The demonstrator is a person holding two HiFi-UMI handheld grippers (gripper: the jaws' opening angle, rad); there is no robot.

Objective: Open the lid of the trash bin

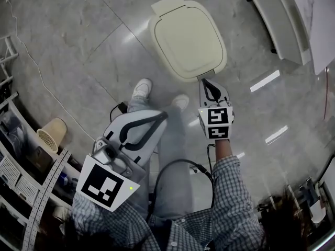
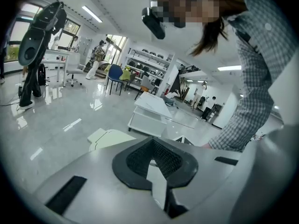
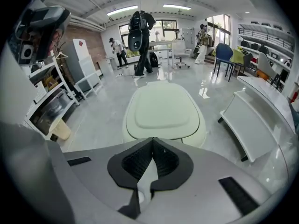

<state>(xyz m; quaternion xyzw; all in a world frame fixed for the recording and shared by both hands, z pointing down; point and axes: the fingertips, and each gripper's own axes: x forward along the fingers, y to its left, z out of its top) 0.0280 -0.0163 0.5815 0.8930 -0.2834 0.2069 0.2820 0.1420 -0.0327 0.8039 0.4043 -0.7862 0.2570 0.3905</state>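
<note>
1. The head view looks steeply down on a glossy grey tiled floor (image 1: 78, 41) where a person in a checked shirt stands with a two-jaw gripper in each hand.
2. The trash bin (image 1: 187, 40) is cream, with a rounded body, and stands on the floor just ahead of the person's white shoes (image 1: 142, 88). Its lid (image 1: 184, 35) lies flat and closed.
3. The right gripper (image 1: 203, 81) reaches forward, and its tips are at the near rim of the bin. Whether they touch the rim cannot be told.
4. In the right gripper view, the jaws of the right gripper (image 3: 153, 139) are closed tip to tip with nothing between them. The trash bin (image 3: 163, 111) and its lid (image 3: 162, 107) sit directly beyond the tips.
5. The left gripper (image 1: 164, 116) is held lower and closer to the body, over the person's legs and well apart from the bin.
6. In the left gripper view, the jaws of the left gripper (image 2: 152, 139) are also pressed together and empty. An edge of the cream trash bin (image 2: 110, 137) shows past them to the left.
7. A beige mesh wastebasket (image 1: 51, 135) stands to the left by some shelving, and a low white bench (image 1: 277, 20) stands to the upper right.
</note>
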